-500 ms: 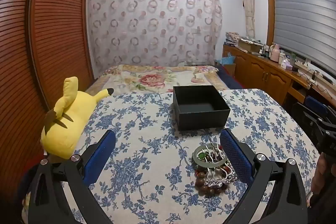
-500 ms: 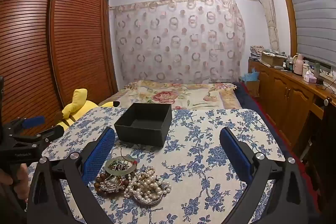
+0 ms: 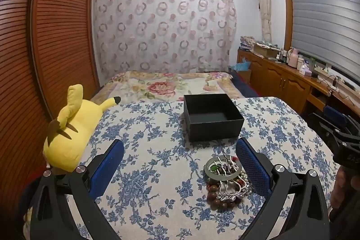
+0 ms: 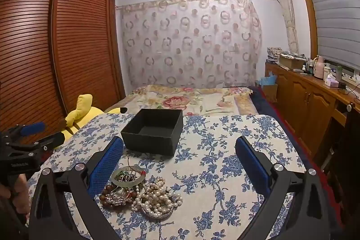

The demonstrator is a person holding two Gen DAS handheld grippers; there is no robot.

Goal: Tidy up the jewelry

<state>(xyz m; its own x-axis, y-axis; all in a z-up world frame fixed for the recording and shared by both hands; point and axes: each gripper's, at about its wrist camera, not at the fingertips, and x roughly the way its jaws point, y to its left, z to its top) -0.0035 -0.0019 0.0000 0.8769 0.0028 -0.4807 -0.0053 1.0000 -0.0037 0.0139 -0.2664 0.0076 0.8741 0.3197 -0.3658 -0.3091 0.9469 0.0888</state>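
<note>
An open, empty black box (image 3: 212,117) (image 4: 154,131) stands on the blue-flowered tablecloth. In front of it lies a jewelry pile: a pale green bangle (image 3: 222,169) (image 4: 128,176), brown wooden beads (image 3: 216,196) (image 4: 106,191), a silver chain (image 3: 234,192) and a pearl necklace (image 4: 157,197). My left gripper (image 3: 180,165) is open and empty, the pile just inside its right finger. My right gripper (image 4: 180,163) is open and empty, the pile just inside its left finger. Each gripper shows at the other view's edge.
A yellow plush toy (image 3: 69,134) lies at the table's left edge. A bed (image 3: 171,84) lies behind the table, a wooden wardrobe (image 4: 56,48) on the left, and a wooden cabinet (image 3: 283,80) with small items on the right.
</note>
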